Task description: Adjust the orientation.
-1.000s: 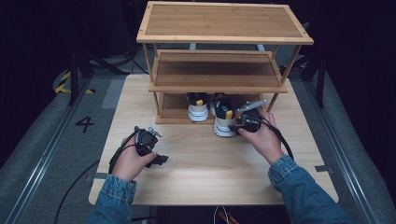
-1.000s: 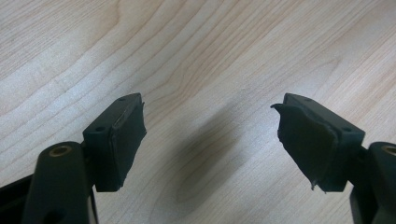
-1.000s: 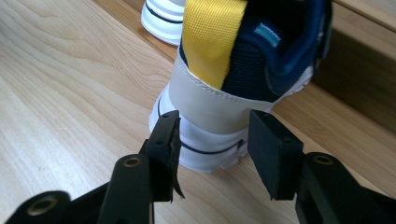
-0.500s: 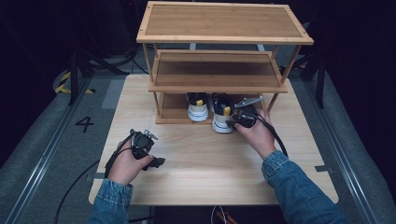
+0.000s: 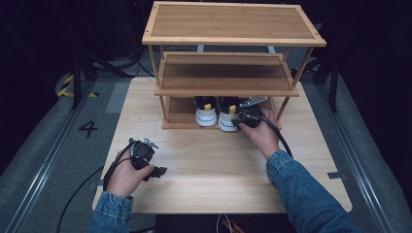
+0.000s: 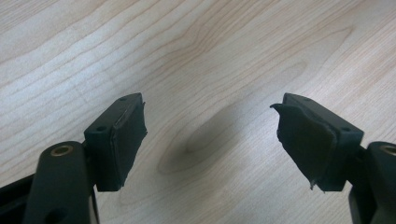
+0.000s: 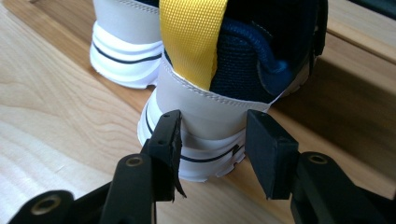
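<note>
Two white-soled navy sneakers with yellow heel tabs stand side by side on the lowest board of the three-tier wooden shoe rack, heels toward the person, toes pointing back under the shelves, so each shoe's long axis runs front to back across the rack. The right-hand sneaker sits with its heel at the board's front edge; the left-hand sneaker is just beside it. The right gripper is at the right-hand sneaker's heel; in the right gripper view its two black jaws flank the white heel at a middling gap, but whether the pads press it cannot be told. The left gripper hovers well apart over the pale wooden table, jaws wide, nothing between them.
</note>
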A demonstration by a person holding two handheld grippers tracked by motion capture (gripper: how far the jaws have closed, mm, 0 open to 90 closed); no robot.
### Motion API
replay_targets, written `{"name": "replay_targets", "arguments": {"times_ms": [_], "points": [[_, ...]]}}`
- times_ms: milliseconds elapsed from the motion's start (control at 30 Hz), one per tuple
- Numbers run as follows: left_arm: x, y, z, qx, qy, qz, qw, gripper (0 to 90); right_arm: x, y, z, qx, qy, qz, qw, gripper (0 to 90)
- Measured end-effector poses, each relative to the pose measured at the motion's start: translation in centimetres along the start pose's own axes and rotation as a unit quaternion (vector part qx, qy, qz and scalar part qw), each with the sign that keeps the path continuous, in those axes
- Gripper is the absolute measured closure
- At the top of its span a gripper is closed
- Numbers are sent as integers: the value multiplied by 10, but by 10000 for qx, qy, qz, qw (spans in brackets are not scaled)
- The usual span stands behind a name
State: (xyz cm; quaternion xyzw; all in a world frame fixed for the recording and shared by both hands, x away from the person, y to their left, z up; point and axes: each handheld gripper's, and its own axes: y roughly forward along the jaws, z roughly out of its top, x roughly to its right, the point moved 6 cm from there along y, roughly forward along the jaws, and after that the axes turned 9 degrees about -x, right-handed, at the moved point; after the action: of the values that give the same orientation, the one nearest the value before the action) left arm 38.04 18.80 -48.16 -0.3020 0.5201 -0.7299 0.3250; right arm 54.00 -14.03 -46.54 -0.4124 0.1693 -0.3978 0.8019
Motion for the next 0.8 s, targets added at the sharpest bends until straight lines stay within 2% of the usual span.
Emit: {"name": "replay_targets", "arguments": {"times_ms": [100, 267, 367, 467, 667, 733, 800], "points": [[0, -1, -1, 40, -19, -3, 10000, 242, 1, 4, 3, 29, -28, -92, 9999, 565], [-1, -1, -4, 7, -30, 0, 10000, 242, 1, 8, 5, 223, -27, -214, 9995, 534], [-1, -1, -4, 17, -15, 2, 10000, 242, 3, 11, 5, 334, -54, -405, 9986, 503], [0, -1, -4, 18, -34, 1, 10000, 242, 3, 13, 6, 383, -53, -498, 9980, 484], [0, 0, -1, 18, 9, -11, 10000, 241, 5, 15, 7, 395, -33, -610, 9973, 451], [1, 0, 1, 22, 27, -25, 10000, 241, 5, 13, 5, 302, -107, -677, 9972, 455], [1, 0, 3, 23, 44, -20, 10000, 241, 2, 8, 4, 358, -81, -613, 9974, 456]]}}
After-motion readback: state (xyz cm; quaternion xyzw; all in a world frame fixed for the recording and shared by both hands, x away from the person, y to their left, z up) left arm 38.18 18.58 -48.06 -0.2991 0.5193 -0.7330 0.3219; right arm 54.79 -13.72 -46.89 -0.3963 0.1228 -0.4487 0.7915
